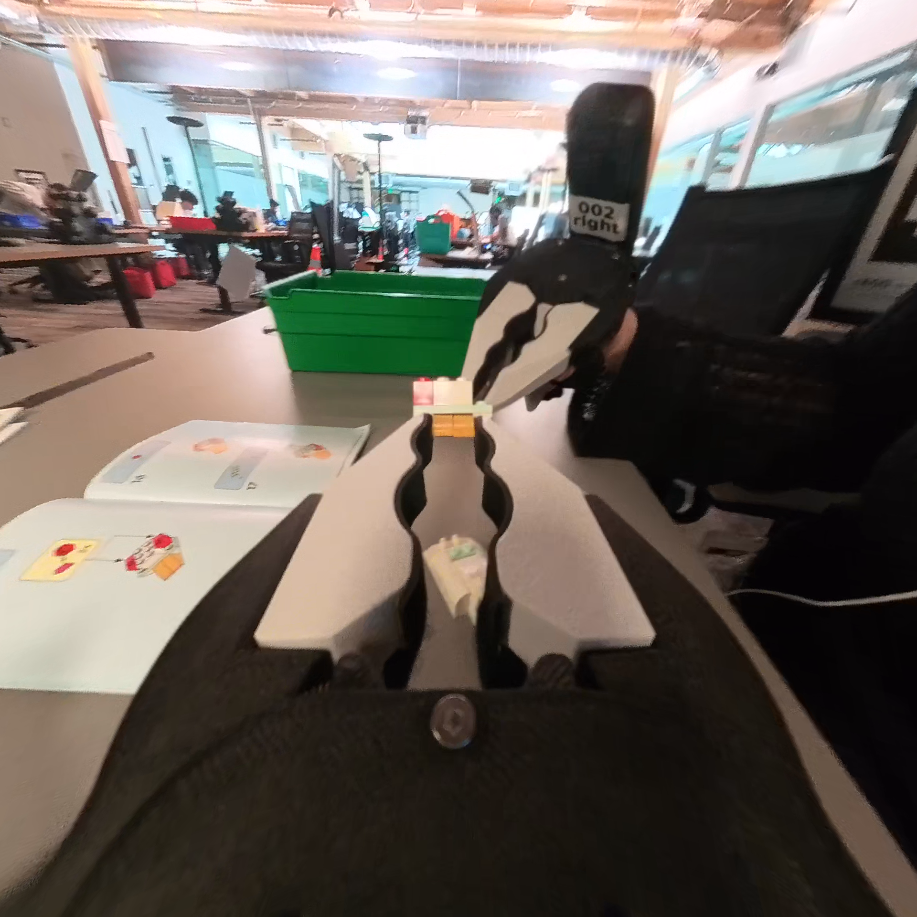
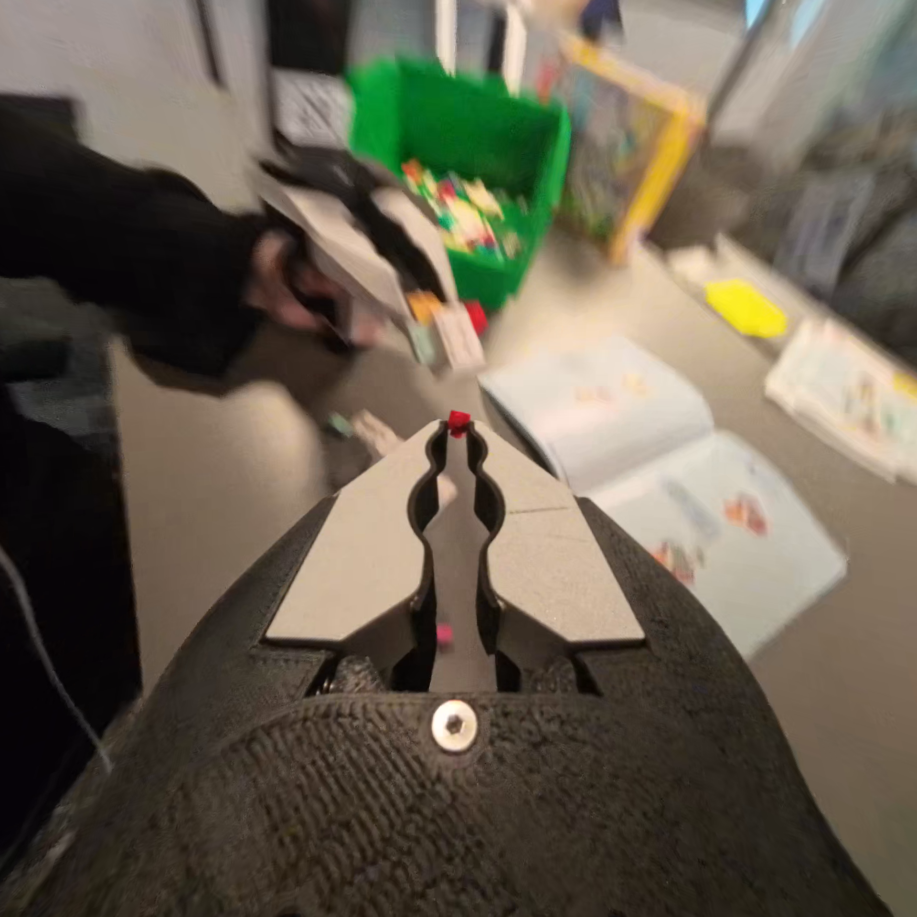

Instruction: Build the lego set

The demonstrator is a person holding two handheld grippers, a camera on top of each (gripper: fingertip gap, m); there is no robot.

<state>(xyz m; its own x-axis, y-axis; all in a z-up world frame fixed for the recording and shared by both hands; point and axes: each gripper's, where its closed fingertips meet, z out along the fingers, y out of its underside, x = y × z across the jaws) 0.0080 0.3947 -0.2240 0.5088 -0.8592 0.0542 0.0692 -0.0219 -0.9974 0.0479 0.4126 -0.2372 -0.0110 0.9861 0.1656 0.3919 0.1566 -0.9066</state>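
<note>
My left gripper (image 1: pixel 452 425) is shut on a small lego build (image 1: pixel 450 403): orange bricks at the bottom, a pale green plate, white bricks and a red one on top. It is held above the table. My right gripper (image 2: pixel 455 427) is shut on a tiny red piece (image 2: pixel 457 423). In the left wrist view the right gripper (image 1: pixel 480 397) tips down beside the build's right end. In the blurred right wrist view the left gripper (image 2: pixel 436 317) holds the build (image 2: pixel 449 327) up left. A white and green sub-assembly (image 1: pixel 459 570) lies on the table under my left fingers.
A green bin (image 1: pixel 377 322) of loose bricks (image 2: pixel 461 208) stands at the back. An open instruction booklet (image 1: pixel 149 536) lies left of the left gripper; it also shows in the right wrist view (image 2: pixel 660 486). A yellow plate (image 2: pixel 744 307), more booklets (image 2: pixel 843 392) and a yellow-edged box (image 2: pixel 630 139) lie beyond. Small pieces (image 2: pixel 362 426) sit on the table. One gripper's finger ends stand about 5 centimetres off the other's.
</note>
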